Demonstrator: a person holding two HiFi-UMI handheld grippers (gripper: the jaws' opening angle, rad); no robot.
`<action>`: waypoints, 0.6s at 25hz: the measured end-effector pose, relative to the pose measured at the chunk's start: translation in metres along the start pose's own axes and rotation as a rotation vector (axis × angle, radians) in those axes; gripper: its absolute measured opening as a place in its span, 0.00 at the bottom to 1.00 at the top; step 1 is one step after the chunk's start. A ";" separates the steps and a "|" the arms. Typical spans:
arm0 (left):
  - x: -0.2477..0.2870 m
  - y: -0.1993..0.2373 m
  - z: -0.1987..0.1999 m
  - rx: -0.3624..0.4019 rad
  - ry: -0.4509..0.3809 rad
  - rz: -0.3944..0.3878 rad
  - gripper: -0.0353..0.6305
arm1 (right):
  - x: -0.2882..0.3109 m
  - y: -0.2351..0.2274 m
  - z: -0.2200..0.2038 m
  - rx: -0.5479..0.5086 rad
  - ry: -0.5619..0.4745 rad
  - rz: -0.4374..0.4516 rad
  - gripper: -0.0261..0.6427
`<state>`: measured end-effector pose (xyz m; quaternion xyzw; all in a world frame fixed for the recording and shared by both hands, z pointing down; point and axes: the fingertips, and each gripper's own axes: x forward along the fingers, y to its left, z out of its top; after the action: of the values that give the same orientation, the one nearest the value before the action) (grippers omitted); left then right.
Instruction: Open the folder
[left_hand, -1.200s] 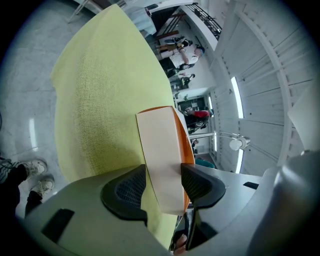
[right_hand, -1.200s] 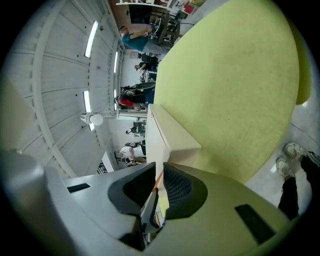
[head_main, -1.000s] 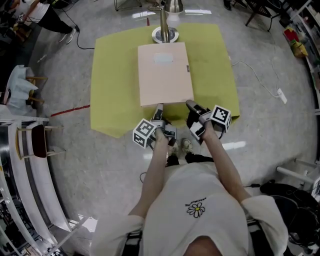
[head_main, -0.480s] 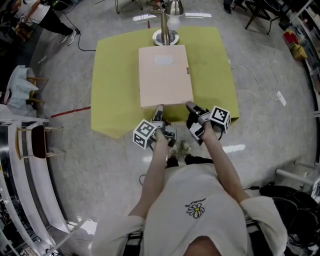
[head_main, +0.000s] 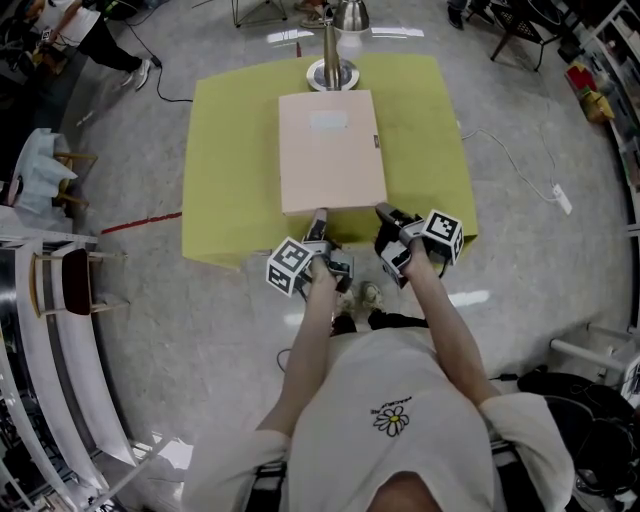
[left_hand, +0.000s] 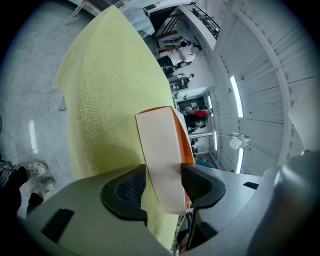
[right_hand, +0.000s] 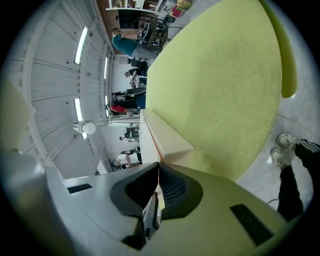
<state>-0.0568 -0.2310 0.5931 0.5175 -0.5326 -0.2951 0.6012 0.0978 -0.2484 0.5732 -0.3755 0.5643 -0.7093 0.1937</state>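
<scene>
My left hand-held gripper (left_hand: 164, 182) grasps the near edge of the pale pink rectangular cardboard folder (head_main: 330, 150). Its jaws stand wide, and the folder fills the gap between the pads. My right hand-held gripper (right_hand: 158, 172) is clenched on the same edge at the near right corner, with a thin lip of the cover running between its almost-closed jaws. The folder lies flat and closed in the middle of the bench (head_main: 230, 170), which is draped in a yellow-green cloth (head_main: 430, 170). The folder's far edge is just beside a round metal lamp base (head_main: 330, 72).

Lamp (head_main: 331, 62) behind folder (head_main: 331, 150) on table (head_main: 225, 150)
</scene>
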 end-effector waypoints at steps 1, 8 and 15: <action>0.000 0.000 0.000 0.001 0.000 0.000 0.40 | -0.001 0.002 0.000 0.010 -0.004 0.017 0.06; 0.000 -0.001 0.000 0.003 -0.003 0.002 0.40 | -0.008 0.042 -0.002 -0.197 -0.014 0.080 0.06; 0.004 -0.003 -0.002 0.058 0.012 0.014 0.41 | -0.008 0.109 -0.017 -0.483 0.014 0.174 0.06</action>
<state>-0.0531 -0.2345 0.5915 0.5329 -0.5408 -0.2723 0.5911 0.0741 -0.2630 0.4657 -0.3559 0.7489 -0.5371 0.1548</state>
